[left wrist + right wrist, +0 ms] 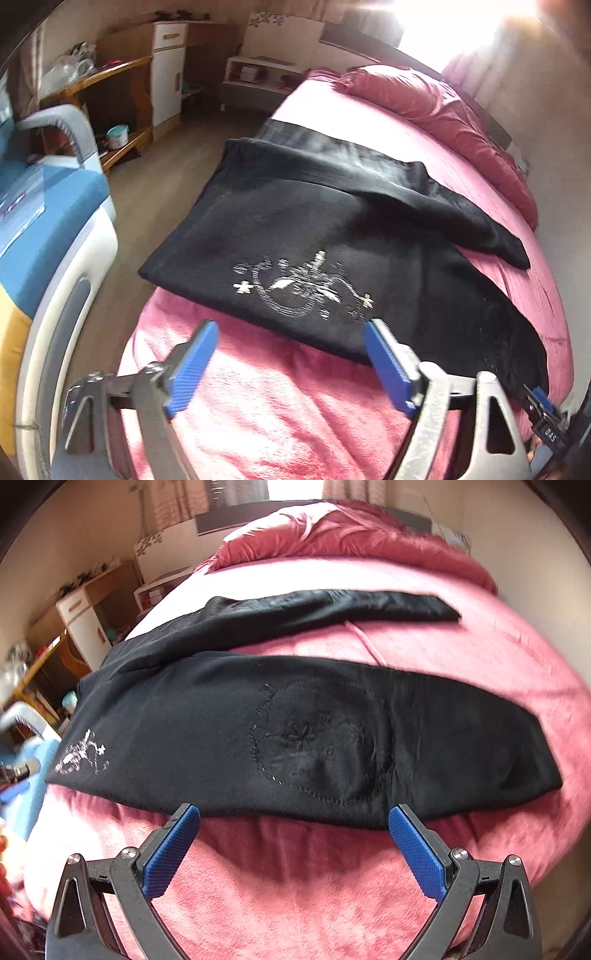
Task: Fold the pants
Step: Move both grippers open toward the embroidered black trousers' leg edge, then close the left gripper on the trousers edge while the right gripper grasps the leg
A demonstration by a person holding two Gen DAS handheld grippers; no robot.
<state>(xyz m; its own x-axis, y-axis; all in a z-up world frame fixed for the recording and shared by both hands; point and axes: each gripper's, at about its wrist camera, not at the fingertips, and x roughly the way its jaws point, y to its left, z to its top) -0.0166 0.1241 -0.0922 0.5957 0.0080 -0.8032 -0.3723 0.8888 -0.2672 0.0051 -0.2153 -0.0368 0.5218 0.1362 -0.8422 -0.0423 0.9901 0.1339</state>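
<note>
Black pants [295, 229] [295, 723] lie spread across a pink bed cover [280, 402] [295, 882]. One leg runs along the near side, the other lies farther back, angled away. A silver print [303, 288] [79, 757] marks the near leg's left end; a stitched circle [321, 738] sits at its middle. My left gripper [291, 332] hovers wide open just short of the near edge by the print, nothing between its blue pads [192, 369]. My right gripper [295, 814] also stands open, its tips at the near edge below the stitched circle. The right gripper's tip [541, 402] shows at lower right.
A bunched pink duvet [443, 110] [351, 535] lies at the head of the bed. Left of the bed stand a blue and white appliance [44, 229], a wooden desk [99, 96] and a white cabinet [168, 70]. Wooden floor [166, 173] runs between them.
</note>
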